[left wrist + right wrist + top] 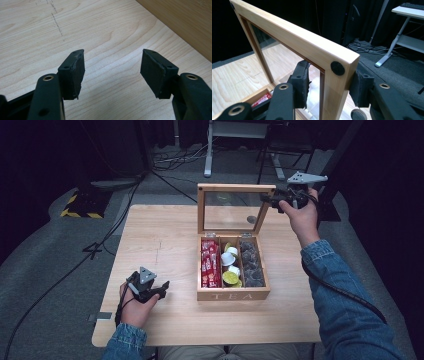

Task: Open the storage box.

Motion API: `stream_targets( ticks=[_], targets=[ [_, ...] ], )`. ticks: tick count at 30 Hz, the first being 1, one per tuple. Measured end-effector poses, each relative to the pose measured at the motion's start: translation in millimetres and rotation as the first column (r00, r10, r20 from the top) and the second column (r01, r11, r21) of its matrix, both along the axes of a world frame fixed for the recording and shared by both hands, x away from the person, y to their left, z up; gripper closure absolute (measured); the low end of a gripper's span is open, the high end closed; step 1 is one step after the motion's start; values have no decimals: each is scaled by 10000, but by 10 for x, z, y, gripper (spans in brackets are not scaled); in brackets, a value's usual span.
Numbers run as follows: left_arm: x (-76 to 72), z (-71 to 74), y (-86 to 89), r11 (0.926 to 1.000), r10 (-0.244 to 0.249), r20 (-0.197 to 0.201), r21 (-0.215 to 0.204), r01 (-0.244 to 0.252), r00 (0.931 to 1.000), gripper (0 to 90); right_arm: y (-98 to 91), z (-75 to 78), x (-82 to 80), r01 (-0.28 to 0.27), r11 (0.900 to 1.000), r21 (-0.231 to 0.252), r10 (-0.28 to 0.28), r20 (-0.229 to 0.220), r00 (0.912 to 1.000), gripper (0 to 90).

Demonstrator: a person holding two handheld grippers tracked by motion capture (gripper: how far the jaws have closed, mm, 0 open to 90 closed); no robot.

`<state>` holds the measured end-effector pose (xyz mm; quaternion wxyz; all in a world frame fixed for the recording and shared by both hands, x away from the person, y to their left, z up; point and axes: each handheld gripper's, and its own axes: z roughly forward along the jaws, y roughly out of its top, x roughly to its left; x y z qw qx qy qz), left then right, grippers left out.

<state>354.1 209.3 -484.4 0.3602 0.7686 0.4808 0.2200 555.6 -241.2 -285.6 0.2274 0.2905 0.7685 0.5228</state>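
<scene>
In the high view a wooden tea box (pixel 233 295) sits on the light wooden table (pixel 160 245), a little right of the middle, with its glass-paned lid (pixel 235 187) standing upright at the far side. Its three compartments hold red sachets (pixel 210 262) on the left, round capsules (pixel 230 265) in the middle and dark packets (pixel 251 262) on the right. The right gripper (pixel 266 200) reaches to the lid's upper right corner, while the left gripper (pixel 164 287) rests low over the table's near left part, well apart from the box. In the left gripper view the two black jaws stand clearly apart with nothing between them, bare table (pixel 105 37) beneath, and the box's wooden wall (pixel 185 22) crosses the upper right corner. In the right gripper view the jaws sit either side of the lid's frame (pixel 332 82) at its corner, one pad (pixel 302 85) on the inner face and the other against the outer edge, holding the lid; a black round bumper (pixel 337 68) marks that corner.
</scene>
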Motion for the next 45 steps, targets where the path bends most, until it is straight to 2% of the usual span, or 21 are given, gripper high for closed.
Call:
stream_targets(
  ticks=[6, 11, 14, 15, 16, 19, 21, 27, 33, 43, 45],
  targets=[
    [-2, 1, -16, 9999, -104, -9, 34, 104, 9999, 364, 19, -16, 166, 224, 9990, 375, -212, -322, 9993, 531],
    [7, -5, -8, 9999, -118, -35, 44, 118, 9999, 359, 70, -23, 292, 384, 9981, 477, -357, -565, 9978, 444],
    [13, -13, -7, 10000, -85, -60, -43, 85, 9999, 356, 106, -47, 366, 374, 9963, 769, -316, -752, 9967, 350],
    [13, -13, -7, 10000, -85, -60, -43, 85, 9999, 355, 106, -47, 366, 374, 9963, 769, -316, -752, 9967, 350],
    [16, -14, -11, 9999, -137, -63, 29, 137, 9999, 355, 130, -67, 414, 315, 9951, 942, -235, -846, 9961, 292],
    [23, -27, -17, 9998, -182, -115, 68, 183, 9998, 351, 148, -94, 474, 357, 9945, 981, -276, -834, 9961, 277],
    [30, -36, -12, 9998, -182, -230, 88, 184, 9996, 343, 151, -102, 497, 427, 9946, 944, -347, -852, 9958, 278],
    [59, -80, 9, 9996, -110, -705, 262, 129, 9974, 319, 200, -127, 572, 867, 9959, 261, -842, -870, 9927, 265],
    [74, -105, 3, 9989, -130, -911, 429, 170, 9958, 305, 177, -172, 685, 903, 9946, 520, -824, -1373, 9871, 257],
    [111, -144, 28, 9990, 35, -1112, 441, 14, 9938, 300, 175, -220, 729, 1080, 9933, 414, -1006, -1521, 9832, 254],
    [134, -149, 44, 9990, -22, -1102, 437, 71, 9939, 299, 170, -217, 721, 1190, 9926, 235, -1141, -1519, 9818, 253]
  ],
)
